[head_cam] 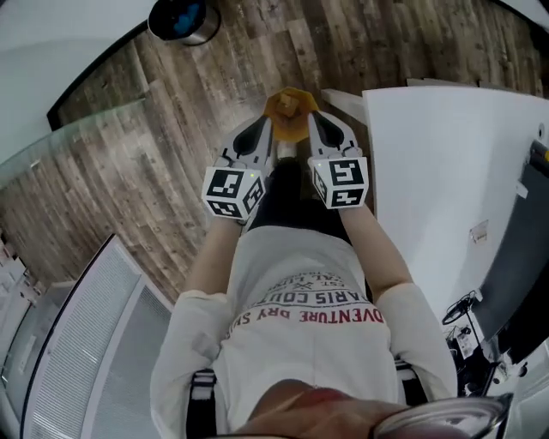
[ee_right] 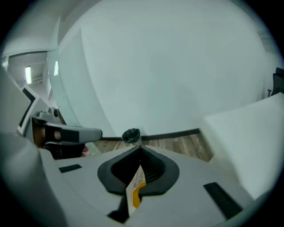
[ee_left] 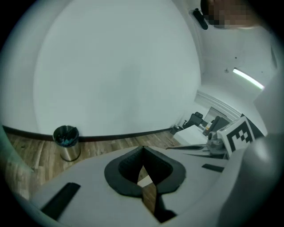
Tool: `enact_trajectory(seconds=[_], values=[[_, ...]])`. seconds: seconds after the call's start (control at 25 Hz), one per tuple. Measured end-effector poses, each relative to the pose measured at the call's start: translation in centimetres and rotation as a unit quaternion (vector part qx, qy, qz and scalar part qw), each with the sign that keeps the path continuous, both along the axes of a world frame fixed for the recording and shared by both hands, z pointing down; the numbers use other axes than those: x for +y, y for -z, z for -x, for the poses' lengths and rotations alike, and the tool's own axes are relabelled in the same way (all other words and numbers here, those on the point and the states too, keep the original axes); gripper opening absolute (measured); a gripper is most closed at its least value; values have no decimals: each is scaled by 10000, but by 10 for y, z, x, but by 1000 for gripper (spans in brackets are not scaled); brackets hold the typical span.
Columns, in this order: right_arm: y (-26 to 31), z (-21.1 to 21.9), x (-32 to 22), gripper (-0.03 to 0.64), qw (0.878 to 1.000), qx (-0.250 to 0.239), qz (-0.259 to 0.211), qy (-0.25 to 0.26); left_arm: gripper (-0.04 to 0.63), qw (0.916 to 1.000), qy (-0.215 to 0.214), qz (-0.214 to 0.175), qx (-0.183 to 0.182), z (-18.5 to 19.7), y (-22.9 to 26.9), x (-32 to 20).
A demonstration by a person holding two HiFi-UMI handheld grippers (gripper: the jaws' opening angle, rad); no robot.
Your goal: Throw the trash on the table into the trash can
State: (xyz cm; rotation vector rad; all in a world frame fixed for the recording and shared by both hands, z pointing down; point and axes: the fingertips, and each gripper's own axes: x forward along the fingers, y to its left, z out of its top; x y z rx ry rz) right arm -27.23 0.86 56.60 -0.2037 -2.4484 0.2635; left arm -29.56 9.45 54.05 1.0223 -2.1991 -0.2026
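The right gripper [ee_right: 140, 153] is clamped on a yellow wrapper [ee_right: 135, 191] — the trash can [ee_right: 131, 135] is sighted dead ahead along its jaws, well apart, upper left in the head view; the left gripper [ee_left: 143, 153] is closed, empty.

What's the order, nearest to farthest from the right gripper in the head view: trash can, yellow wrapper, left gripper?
1. Yellow wrapper, pinched in the right gripper's tongs.
2. Left gripper, close beside it on the left.
3. Trash can, far across the floor, upper left.
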Motion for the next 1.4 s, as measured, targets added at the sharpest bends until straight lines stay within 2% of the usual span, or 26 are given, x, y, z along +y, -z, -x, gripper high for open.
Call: enact_trajectory(seconds=[0.12, 0.28, 0.36, 0.48, 0.64, 0.8, 0.92, 1.04, 1.12, 1.28, 1.4], values=[[72, -7, -37, 25, 9983, -481, -55, -340, 23, 9984, -466, -120, -296, -4, 51, -40], [140, -45, -98, 26, 9908, -877, -177, -1020, 23, 9914, -1094, -375, -616, -28, 111, -102], [167, -75, -132, 26, 9824, -1068, -331, -1494, 23, 9834, -1535, -560, -786, -50, 139, -139], [198, -137, -180, 26, 9656, -1249, -544, -2216, 23, 9657, -2166, -909, -1103, -103, 182, -193], [226, -233, -236, 26, 9343, -1380, -646, -3222, 23, 9352, -3045, -1387, -1160, -193, 226, -263], [249, -332, -265, 26, 9035, -1444, -952, -3922, 22, 9003, -3836, -1614, -1275, -281, 252, -304], [261, -410, -278, 26, 8688, -1493, -1109, -4589, 23, 8705, -4407, -1763, -1298, -342, 264, -326], [265, -482, -280, 26, 8261, -1503, -1236, -5289, 23, 8331, -4975, -1920, -1470, -401, 272, -336], [269, -521, -278, 26, 7991, -1507, -1312, -5671, 23, 8123, -5257, -2001, -1541, -435, 276, -337], [285, -578, -267, 26, 7596, -1589, -1589, -6104, 23, 7830, -5608, -2154, -1615, -485, 290, -332], [294, -609, -262, 26, 7373, -1625, -1715, -6329, 23, 7699, -5716, -2273, -1700, -506, 304, -335]])
